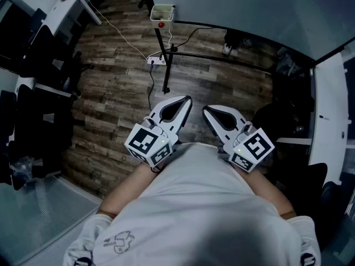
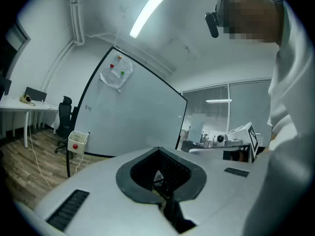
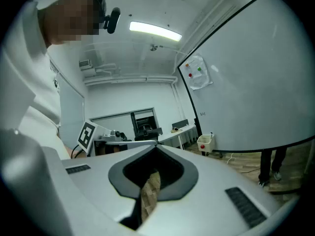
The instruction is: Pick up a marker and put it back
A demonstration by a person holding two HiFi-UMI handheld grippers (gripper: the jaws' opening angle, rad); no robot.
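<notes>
- The left tongs (image 1: 187,99) are closed, tips meeting, and nothing sits in the loop between the jaws.
- The right tongs (image 1: 206,109) are closed and empty too; only wooden floor (image 1: 111,93) shows through their gap.
- Both are held close in front of the person's body, side by side and well apart from any target.
- No marker can be made out for certain. A small pale box (image 1: 162,13) with a red spot hangs on the whiteboard (image 2: 133,117) stand, and that is probably where it sits.
- A marker should be light, stiff and smooth-barrelled, so it may roll or twist in a loose pinch.
- I'd grip across the middle of the barrel, away from the cap, with the jaws square to it.
- The box looks narrow, so the tongs probably need to come in from above.
</notes>
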